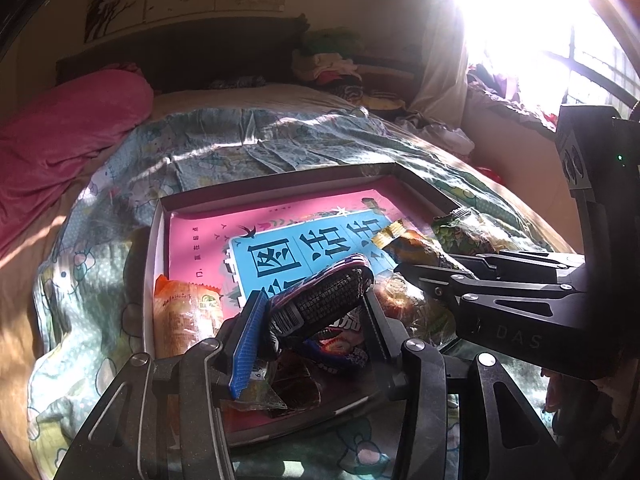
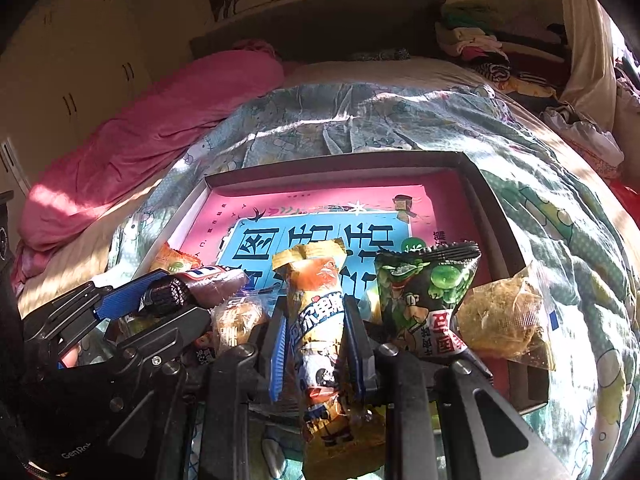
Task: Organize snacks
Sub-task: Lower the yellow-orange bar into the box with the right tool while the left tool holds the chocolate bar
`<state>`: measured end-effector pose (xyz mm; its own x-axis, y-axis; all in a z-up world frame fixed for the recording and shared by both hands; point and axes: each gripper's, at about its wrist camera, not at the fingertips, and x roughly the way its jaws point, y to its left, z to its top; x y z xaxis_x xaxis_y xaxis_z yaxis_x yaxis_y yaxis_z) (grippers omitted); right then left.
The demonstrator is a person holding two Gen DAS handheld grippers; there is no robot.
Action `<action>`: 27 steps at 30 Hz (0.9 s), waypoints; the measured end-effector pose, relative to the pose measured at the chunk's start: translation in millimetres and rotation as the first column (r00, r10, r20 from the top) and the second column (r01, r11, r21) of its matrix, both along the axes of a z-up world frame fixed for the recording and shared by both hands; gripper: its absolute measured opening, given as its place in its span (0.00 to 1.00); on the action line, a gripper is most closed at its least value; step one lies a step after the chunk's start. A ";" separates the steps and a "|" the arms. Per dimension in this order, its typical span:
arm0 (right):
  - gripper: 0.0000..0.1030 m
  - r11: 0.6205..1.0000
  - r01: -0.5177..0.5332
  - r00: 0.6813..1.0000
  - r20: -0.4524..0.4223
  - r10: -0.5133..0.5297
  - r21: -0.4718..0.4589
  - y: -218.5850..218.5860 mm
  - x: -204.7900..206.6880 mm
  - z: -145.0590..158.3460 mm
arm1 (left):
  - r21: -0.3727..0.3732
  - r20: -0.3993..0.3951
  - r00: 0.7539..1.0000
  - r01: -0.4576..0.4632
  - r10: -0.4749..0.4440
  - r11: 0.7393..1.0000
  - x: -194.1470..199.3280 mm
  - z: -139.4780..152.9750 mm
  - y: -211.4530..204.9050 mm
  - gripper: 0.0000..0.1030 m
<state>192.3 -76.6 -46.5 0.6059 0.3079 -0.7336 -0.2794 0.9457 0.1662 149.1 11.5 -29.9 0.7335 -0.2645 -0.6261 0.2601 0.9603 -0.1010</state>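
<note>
Right wrist view: our right gripper (image 2: 316,344) has its jaws clamped on a long orange-and-white snack packet (image 2: 320,320) at frame centre, while the left gripper (image 1: 316,320) grips a dark purple wrapped bar (image 1: 324,296) (both over the shallow pink-lined cardboard box (image 2: 496,216) on the bed, presumably for sorting).

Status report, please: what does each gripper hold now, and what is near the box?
Left gripper shut on dark corn packet. Right gripper shut on orange snack stick. Both over shallow box. Green pea bag close beside right gripper.
</note>
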 end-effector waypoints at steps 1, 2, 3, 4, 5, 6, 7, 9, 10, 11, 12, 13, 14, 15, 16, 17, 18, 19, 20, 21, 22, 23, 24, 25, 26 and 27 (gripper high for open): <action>0.25 1.000 -0.001 1.000 0.001 0.001 -0.003 0.6 0.7 0.0 | 0.001 0.000 1.000 0.000 0.000 1.000 0.6 0.0 0.0 0.48; 0.25 1.000 -0.002 1.000 0.001 0.002 -0.006 1.2 1.6 0.0 | 0.001 0.000 1.000 0.000 0.000 1.000 0.7 -0.1 0.0 0.48; 0.25 1.000 -0.002 1.000 0.001 0.002 -0.011 2.0 2.0 -0.2 | 0.001 -0.001 1.000 0.000 0.000 1.000 0.8 -0.2 0.1 0.48; 0.25 1.000 -0.002 1.000 0.003 0.002 -0.019 2.7 1.8 -0.4 | 0.001 -0.001 1.000 0.000 0.000 1.000 0.8 -0.1 -0.1 0.48; 0.25 1.000 -0.004 1.000 0.006 0.004 -0.031 3.8 1.6 -0.3 | 0.002 -0.001 1.000 -0.001 0.001 1.000 0.7 0.0 0.0 0.48; 0.25 0.999 -0.005 1.000 0.011 0.005 -0.041 4.7 1.0 -0.2 | 0.002 -0.001 1.000 -0.001 0.001 1.000 0.8 0.0 0.0 0.48; 0.25 0.999 -0.005 1.000 0.015 0.005 -0.049 5.5 0.1 0.3 | 0.002 -0.001 1.000 0.000 0.000 1.000 0.8 0.1 0.1 0.48; 0.25 0.998 -0.004 1.000 0.019 0.005 -0.057 5.6 -0.7 0.6 | -0.001 -0.001 1.000 -0.001 0.001 1.000 0.8 0.0 0.1 0.48; 0.25 0.998 -0.002 1.000 0.018 0.003 -0.056 5.3 -0.7 0.7 | 0.000 -0.002 1.000 -0.001 0.001 1.000 0.9 -0.3 0.0 0.48; 0.25 0.998 -0.001 1.000 0.017 0.002 -0.056 4.8 -0.6 1.0 | 0.000 -0.002 1.000 -0.001 0.001 1.000 0.9 -0.5 0.1 0.48; 0.25 0.998 -0.001 1.000 0.017 0.002 -0.055 4.6 -1.0 1.3 | -0.001 -0.002 1.000 -0.001 0.001 1.000 1.0 -0.3 0.3 0.48; 0.25 0.998 -0.002 1.000 0.017 0.003 -0.056 4.5 -1.3 1.3 | 0.000 -0.002 1.000 -0.001 0.001 1.000 1.1 -0.3 0.3 0.48; 0.25 0.998 -0.002 1.000 0.017 0.003 -0.058 4.5 -1.5 1.3 | 0.000 -0.001 1.000 -0.001 0.001 1.000 1.0 0.0 0.3 0.48; 0.25 0.998 -0.003 1.000 0.016 0.004 -0.059 4.3 -1.8 1.6 | 0.000 -0.002 1.000 -0.001 0.001 1.000 1.1 -0.1 0.3 0.48; 0.25 0.998 -0.003 1.000 0.017 0.004 -0.057 4.3 -1.8 2.0 | -0.001 -0.002 1.000 -0.001 0.001 1.000 1.2 -0.1 0.4 0.48; 0.25 0.998 -0.003 1.000 0.018 0.004 -0.055 4.2 -2.0 2.2 | -0.001 -0.002 1.000 -0.001 0.001 1.000 1.2 -0.1 0.3 0.48; 0.26 0.999 -0.003 1.000 0.018 0.004 -0.054 3.9 -2.9 2.6 | 0.000 -0.001 1.000 -0.002 0.002 1.000 1.1 0.1 0.1 0.48; 0.26 0.999 -0.005 1.000 0.018 0.006 -0.053 3.7 -3.4 3.1 | 0.002 -0.001 1.000 -0.004 0.004 1.000 0.9 -0.4 -0.1 0.48; 0.26 0.999 -0.005 1.000 0.017 0.006 -0.052 3.5 -3.8 3.4 | 0.005 0.001 1.000 -0.004 0.004 1.000 0.8 -0.8 -0.1 0.48; 0.26 0.999 -0.006 1.000 0.016 0.007 -0.051 3.3 -3.9 3.5 | 0.008 0.001 1.000 -0.004 0.004 1.000 0.5 -1.0 -0.3 0.48; 0.26 0.999 -0.005 1.000 0.014 0.006 -0.052 3.0 -4.1 3.7 | 0.009 0.001 1.000 -0.004 0.004 1.000 0.4 -1.2 -0.2 0.48; 0.26 0.999 -0.004 1.000 0.013 0.005 -0.052 2.9 -4.2 4.2 | 0.007 0.001 1.000 -0.004 0.004 1.000 0.4 -1.4 0.4 0.48; 0.26 0.999 -0.004 1.000 0.016 0.004 -0.051 2.7 -4.8 5.1 | 0.005 0.000 1.000 -0.005 0.005 1.000 0.7 -1.4 0.9 0.48; 0.27 0.999 -0.004 1.000 0.019 0.005 -0.050 2.7 -5.5 6.2 | 0.004 0.000 1.000 -0.005 0.005 1.000 0.7 -1.5 1.4 0.48; 0.27 0.999 -0.005 1.000 0.021 0.006 -0.050 2.7 -6.2 7.7 | 0.004 0.000 1.000 -0.006 0.006 1.000 0.5 -1.3 1.4 0.48; 0.28 0.999 -0.007 1.000 0.023 0.008 -0.050 3.0 -7.3 9.3 | 0.004 0.000 1.000 -0.007 0.007 1.000 0.3 -1.4 1.4 0.48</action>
